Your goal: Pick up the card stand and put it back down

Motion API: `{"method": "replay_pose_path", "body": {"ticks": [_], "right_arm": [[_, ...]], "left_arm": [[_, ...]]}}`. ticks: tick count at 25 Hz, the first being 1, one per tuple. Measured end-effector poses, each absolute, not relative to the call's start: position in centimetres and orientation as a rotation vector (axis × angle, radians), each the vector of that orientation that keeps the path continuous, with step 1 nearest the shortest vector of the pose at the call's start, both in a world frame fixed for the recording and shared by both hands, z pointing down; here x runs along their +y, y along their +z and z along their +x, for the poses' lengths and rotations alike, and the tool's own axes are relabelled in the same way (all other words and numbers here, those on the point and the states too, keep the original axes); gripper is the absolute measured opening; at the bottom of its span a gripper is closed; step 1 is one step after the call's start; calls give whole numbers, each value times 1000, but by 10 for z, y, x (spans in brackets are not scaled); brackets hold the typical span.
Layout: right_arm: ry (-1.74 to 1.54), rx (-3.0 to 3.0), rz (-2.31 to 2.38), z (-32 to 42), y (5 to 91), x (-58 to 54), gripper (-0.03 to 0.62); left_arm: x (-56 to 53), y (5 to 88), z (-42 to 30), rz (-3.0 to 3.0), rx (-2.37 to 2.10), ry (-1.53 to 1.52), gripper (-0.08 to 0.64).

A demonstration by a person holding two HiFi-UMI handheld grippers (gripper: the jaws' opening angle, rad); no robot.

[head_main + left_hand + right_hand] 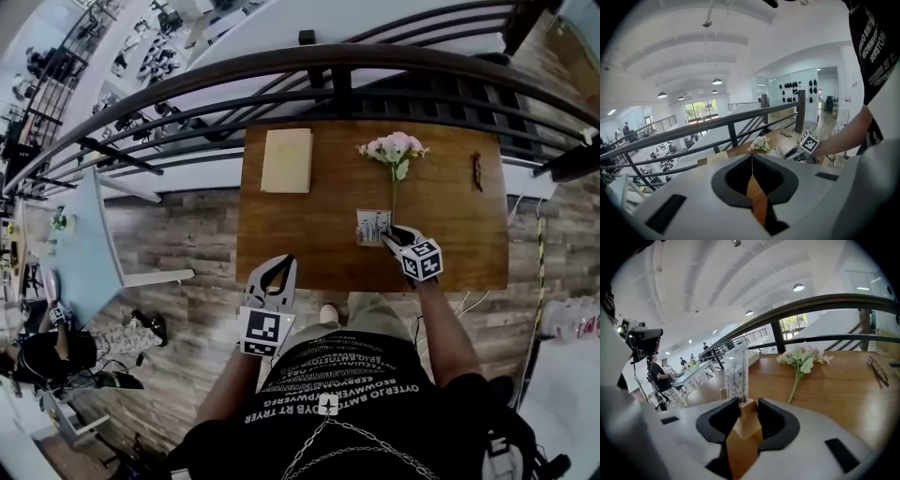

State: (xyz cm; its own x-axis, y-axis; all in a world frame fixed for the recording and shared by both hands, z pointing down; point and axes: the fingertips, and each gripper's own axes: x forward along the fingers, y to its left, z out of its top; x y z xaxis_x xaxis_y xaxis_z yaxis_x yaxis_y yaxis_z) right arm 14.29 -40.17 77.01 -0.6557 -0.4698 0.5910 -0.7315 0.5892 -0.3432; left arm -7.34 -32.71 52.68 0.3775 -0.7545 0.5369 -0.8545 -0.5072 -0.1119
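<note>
The right gripper [747, 404] pinches the small light wooden block that forms the base of the card stand [737, 373], one dark pad against each side of the block. The stand's clear upright panel, printed with small dark figures, rises just beyond the fingertips. In the head view the stand [372, 226] sits over the front half of the brown wooden table [309, 234], at the tip of the right gripper [392, 236] – whether its base touches the tabletop or hangs just above it cannot be told. A stem of pale pink artificial flowers with green leaves [394, 150] lies just behind the stand, its stalk pointing toward it. A cream rectangular notebook [287, 160] lies at the table's far left, and a pair of dark-framed glasses [477, 172] at its far right.

The left gripper [751, 157] has its tips pressed together with nothing between them – it hangs near the table's front edge, well apart from the stand.
</note>
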Motion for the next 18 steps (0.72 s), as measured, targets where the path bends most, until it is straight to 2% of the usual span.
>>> {"method": "replay_pose_path", "body": {"ticks": [8,18], "right_arm": [[780,-2358,949,149,800,-398,140],[482,-2314,922,143,810,-383,145]], "left_arm": [[-327,530,-66,2430,-1438,806,29],[-324,523,-58,2449,-1439,787,29]]}}
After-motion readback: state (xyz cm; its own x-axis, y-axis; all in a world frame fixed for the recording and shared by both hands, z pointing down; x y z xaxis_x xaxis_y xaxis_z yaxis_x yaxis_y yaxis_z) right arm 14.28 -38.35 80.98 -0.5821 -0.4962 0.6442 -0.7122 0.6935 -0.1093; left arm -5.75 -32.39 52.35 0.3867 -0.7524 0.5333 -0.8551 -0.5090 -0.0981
